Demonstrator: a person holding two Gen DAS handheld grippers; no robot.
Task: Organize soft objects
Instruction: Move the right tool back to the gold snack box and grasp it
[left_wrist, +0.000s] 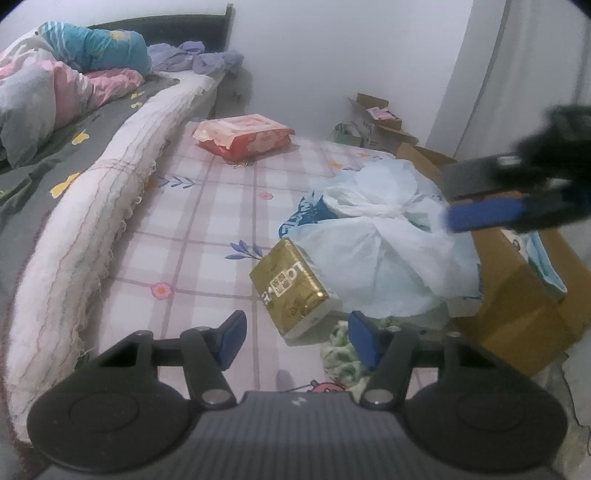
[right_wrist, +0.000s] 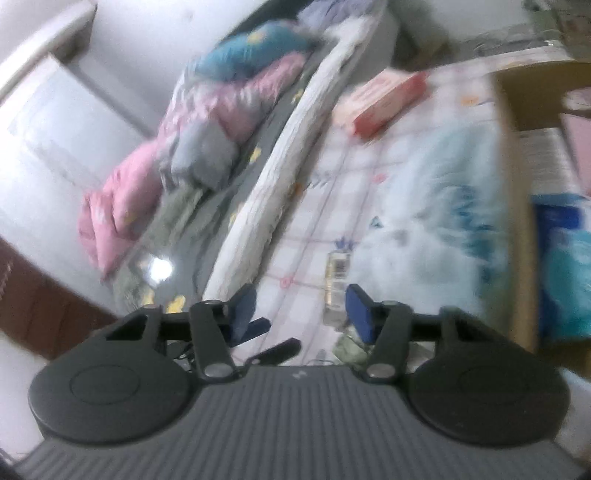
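Home bedroom: bed (left_wrist: 110, 122) with dark headboard (left_wrist: 177, 27), rumpled pink-grey quilt (left_wrist: 48, 92), blue pillow (left_wrist: 99, 48); checked floral sheet (left_wrist: 192, 229) beside it; cardboard boxes (left_wrist: 524, 295) along plain white wall (left_wrist: 332, 55)

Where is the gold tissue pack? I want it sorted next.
In the left wrist view the gold tissue pack lies on the checked sheet, center-right, leaning against the white plastic bag.

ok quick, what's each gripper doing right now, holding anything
left gripper: open, empty, above the gold pack
right gripper: open, empty
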